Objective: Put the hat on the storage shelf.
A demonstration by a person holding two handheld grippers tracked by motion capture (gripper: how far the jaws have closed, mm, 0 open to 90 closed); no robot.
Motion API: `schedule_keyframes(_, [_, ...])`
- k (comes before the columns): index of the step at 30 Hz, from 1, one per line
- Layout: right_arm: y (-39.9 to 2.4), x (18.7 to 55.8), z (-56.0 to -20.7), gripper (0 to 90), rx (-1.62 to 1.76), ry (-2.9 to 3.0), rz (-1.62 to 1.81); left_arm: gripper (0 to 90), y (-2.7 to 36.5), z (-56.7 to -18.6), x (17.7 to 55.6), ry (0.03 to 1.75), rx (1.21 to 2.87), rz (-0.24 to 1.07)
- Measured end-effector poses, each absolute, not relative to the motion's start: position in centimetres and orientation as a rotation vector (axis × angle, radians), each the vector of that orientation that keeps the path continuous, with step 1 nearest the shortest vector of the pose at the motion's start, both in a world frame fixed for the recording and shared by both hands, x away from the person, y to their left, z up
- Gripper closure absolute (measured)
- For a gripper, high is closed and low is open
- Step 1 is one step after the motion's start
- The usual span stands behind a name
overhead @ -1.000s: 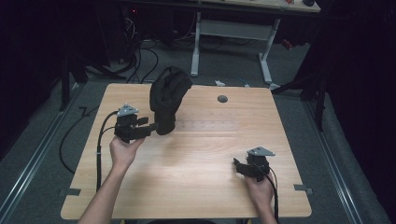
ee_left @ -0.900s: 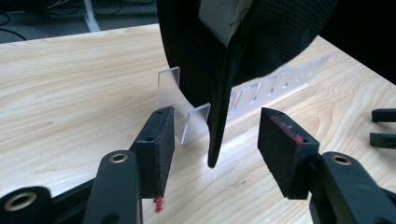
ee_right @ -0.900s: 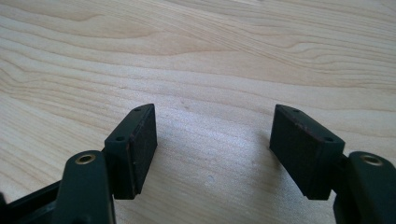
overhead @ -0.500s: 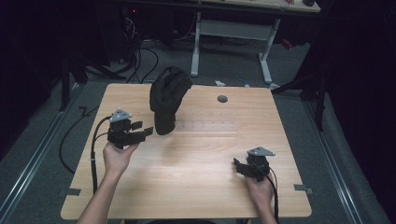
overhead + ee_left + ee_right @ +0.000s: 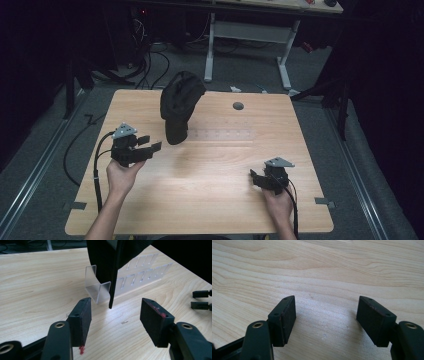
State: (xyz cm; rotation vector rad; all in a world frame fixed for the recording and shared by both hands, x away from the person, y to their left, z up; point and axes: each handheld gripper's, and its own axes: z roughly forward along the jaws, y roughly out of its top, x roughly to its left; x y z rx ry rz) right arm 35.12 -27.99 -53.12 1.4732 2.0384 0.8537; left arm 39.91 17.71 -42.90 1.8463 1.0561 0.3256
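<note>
Now your left gripper (image 5: 150,146) has backed lower-left off the black cap (image 5: 180,102), jaws just opening, empty; its view reveals a clear stand (image 5: 97,287). Right gripper (image 5: 256,179) jaws gape, empty.

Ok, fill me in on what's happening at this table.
A person works at a wooden table with a gripper in each hand. A black cap hangs over a clear plastic stand near the far edge. The left gripper sits just short of the cap, its jaws having just been opening, with nothing between them. The right gripper rests open at the near right, empty.
</note>
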Motion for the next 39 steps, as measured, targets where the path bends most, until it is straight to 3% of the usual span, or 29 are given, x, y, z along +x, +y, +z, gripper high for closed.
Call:
schedule_keyframes(26, [-28.0, 35.1, -53.1, 32.0, 1.475, 2.038, 0.853, 40.8, 17.9, -45.5, 37.8, 1.093, 1.85, 0.289])
schedule_keyframes(39, [-28.0, 35.1, -53.1, 32.0, 1.473, 2.038, 0.854, 38.2, 16.7, -51.5, 37.0, 1.167, 1.988, 0.356])
